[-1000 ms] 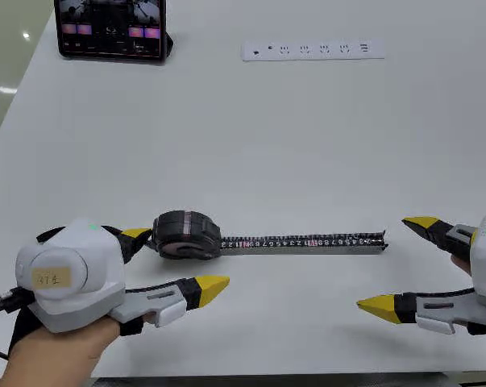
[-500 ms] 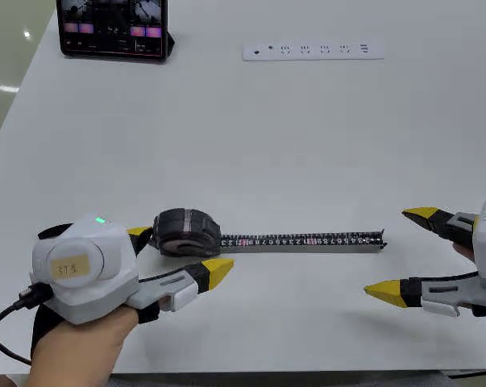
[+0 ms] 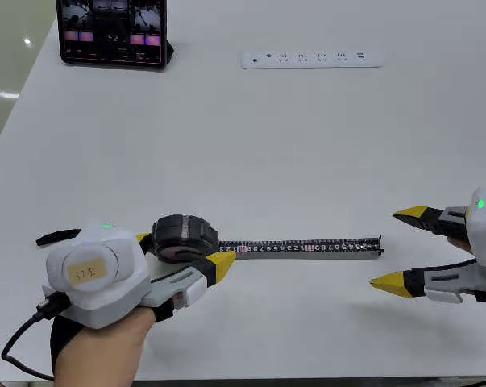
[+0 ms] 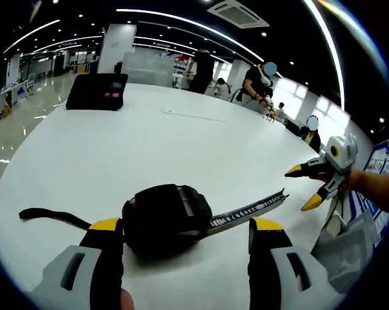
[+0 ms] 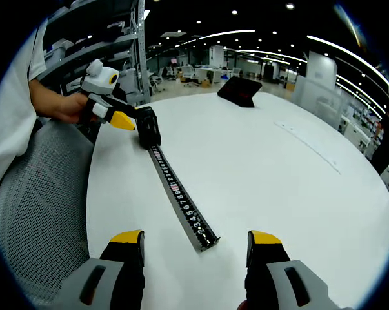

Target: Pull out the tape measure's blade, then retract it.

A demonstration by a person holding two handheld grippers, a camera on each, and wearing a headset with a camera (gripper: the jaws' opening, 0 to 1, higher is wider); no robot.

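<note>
Black tape measure case [image 3: 184, 238]: near the front-left corner of the white surface [image 3: 307, 137]. Its blade [image 3: 307, 246] is drawn out flat toward the right edge, hooked end free.
Left gripper [image 3: 183, 250]: jaws released, one on either side of the case; contact cannot be told.
Right gripper [image 3: 397, 248]: jaws released, just beyond the blade's end and apart from it.
Step judged: retraction.
Handling: close the left jaws squarely on the case flanks before freeing the lock. Let the right jaws lightly brake the blade, so the hook neither whips back nor drags the case.
</note>
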